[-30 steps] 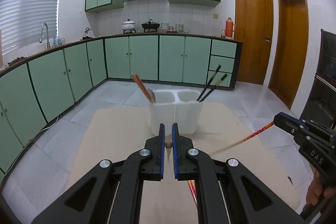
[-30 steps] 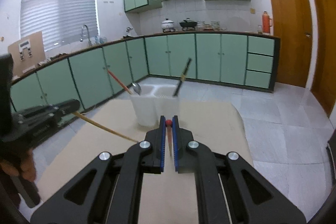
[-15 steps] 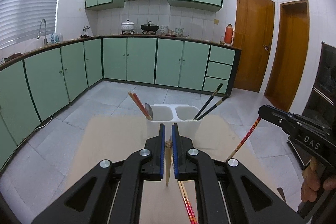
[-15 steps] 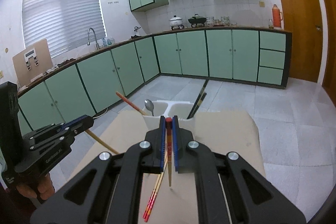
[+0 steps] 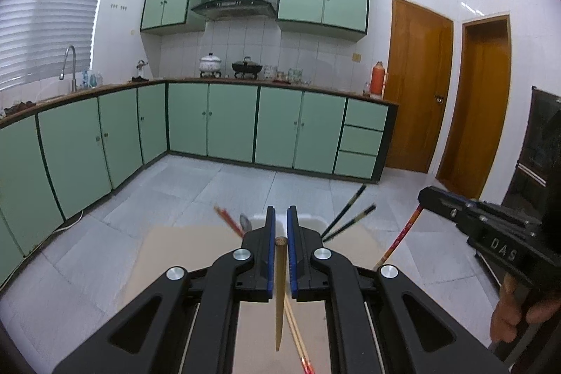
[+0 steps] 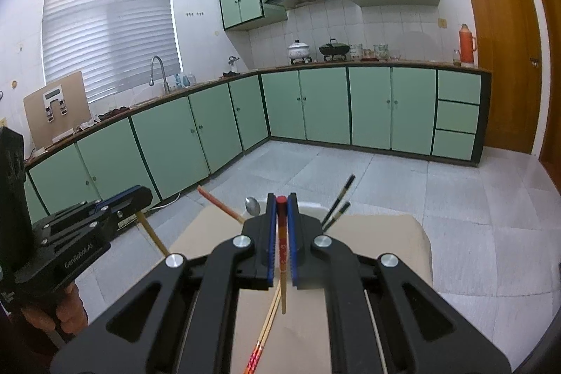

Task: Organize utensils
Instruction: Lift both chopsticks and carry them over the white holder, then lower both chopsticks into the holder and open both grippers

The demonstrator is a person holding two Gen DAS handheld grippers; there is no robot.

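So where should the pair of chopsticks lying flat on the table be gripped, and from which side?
The pair of chopsticks lies flat, side by side, on the table, leaving no gap beneath. So probably from above, jaws straddling both shafts crosswise on the plain wood beyond the red patterned end.

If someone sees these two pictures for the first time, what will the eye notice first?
First, the left gripper in the foreground, shut on a plain wooden chopstick hanging tip down, and the right gripper shut on a red-topped chopstick. Just beyond the fingers, dark chopsticks and a spoon lean out of a white holder. Behind, mint-green cabinets line the walls.
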